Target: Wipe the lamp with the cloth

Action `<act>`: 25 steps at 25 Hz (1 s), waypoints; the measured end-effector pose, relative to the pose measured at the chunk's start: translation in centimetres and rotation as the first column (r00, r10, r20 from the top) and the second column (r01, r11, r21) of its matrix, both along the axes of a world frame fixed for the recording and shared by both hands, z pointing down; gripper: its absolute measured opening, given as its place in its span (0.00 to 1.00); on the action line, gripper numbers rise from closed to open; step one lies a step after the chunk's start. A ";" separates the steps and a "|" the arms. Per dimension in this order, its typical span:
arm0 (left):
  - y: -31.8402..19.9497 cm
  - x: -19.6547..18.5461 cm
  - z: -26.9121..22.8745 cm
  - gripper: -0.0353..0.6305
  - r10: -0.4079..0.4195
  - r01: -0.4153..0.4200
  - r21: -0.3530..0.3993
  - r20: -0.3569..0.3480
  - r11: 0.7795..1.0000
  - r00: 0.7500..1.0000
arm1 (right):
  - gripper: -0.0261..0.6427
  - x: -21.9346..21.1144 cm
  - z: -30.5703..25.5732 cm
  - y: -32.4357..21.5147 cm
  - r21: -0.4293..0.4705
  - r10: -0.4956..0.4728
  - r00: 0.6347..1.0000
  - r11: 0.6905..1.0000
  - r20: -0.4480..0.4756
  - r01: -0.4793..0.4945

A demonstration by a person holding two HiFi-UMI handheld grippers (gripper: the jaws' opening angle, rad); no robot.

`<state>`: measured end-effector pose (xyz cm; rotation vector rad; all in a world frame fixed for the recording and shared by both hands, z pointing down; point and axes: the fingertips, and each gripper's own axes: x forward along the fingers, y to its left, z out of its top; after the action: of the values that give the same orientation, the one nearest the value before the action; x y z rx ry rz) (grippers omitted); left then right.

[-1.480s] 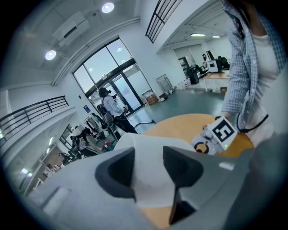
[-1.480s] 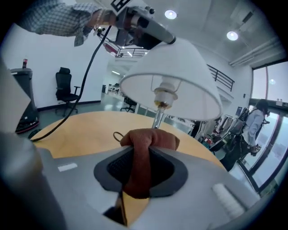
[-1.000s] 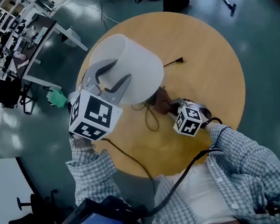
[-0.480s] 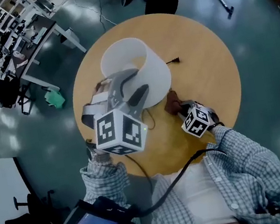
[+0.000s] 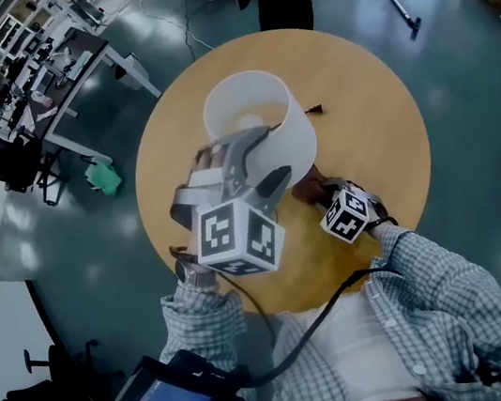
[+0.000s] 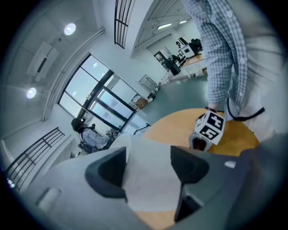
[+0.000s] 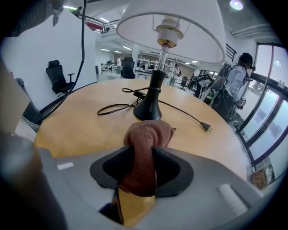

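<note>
Two grippers work over a round wooden tabletop (image 5: 381, 125) in the head view. The lamp (image 5: 250, 114) stands a little toward 11 o'clock of the tabletop's centre, and its white shade (image 5: 296, 130) is seen from above. The left gripper (image 5: 263, 159) reaches in from 7 o'clock, its tips over the shade's near wall. The right gripper (image 5: 316, 195) sits at 4 o'clock of the lamp, near its foot, with the brown cloth (image 5: 304, 188) at its tips. A plug (image 5: 316, 109) lies at 3 o'clock of the shade.

In the left gripper view the fingers (image 6: 110, 173) stand wide apart, having just been opening. The shade fills the gap between them, and I cannot tell whether either pad touches it. The right gripper's marker cube shows at 2 o'clock.

In the right gripper view the fingers (image 7: 171, 173) have just been easing apart, with the cloth pinched upright between them and both pads against it. The lamp's black base (image 7: 148, 110) stands at 12 o'clock, just beyond the cloth. Its cord (image 7: 112, 108) loops toward 10 o'clock, and the plug lies at 2 o'clock.
</note>
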<state>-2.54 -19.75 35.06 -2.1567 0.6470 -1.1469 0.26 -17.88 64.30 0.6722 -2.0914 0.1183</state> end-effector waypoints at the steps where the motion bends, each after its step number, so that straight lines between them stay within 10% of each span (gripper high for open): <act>1: 0.0 0.0 0.0 0.51 -0.004 0.004 0.001 -0.006 1.000 1.000 | 0.28 -0.1 -0.1 0.1 -0.004 -0.001 1.000 1.000 0.004 0.001; 10: 0.4 -1.4 -2.1 0.53 -0.065 0.075 0.030 -0.238 0.997 0.969 | 0.44 -0.1 -2.0 -0.5 0.012 0.036 0.993 0.999 0.112 -0.038; 14: 2.1 -3.3 -4.4 0.46 -0.114 0.143 0.030 -0.459 0.989 0.881 | 0.42 1.1 -4.8 -0.9 0.054 0.090 0.976 0.993 0.198 -0.102; 17: 3.2 -5.4 -4.3 0.30 -0.169 0.227 0.033 -0.566 0.973 0.807 | 0.15 2.3 -7.1 -0.4 0.094 0.145 0.940 0.979 0.308 -0.182; 21: 5.9 -5.7 0.2 0.07 -0.263 0.269 -0.087 -0.626 0.959 0.734 | 0.04 3.5 -8.7 1.7 0.052 0.195 0.867 0.968 0.459 -0.245; 25: 8.5 -3.3 6.2 0.06 -0.322 0.221 -0.235 -0.652 0.946 0.687 | 0.04 3.7 -10.3 3.5 -0.016 0.239 0.792 0.960 0.561 -0.278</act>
<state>-5.83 -11.26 41.25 -2.6776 1.2819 -0.4805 3.97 -14.41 54.02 1.0671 -2.5575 0.4507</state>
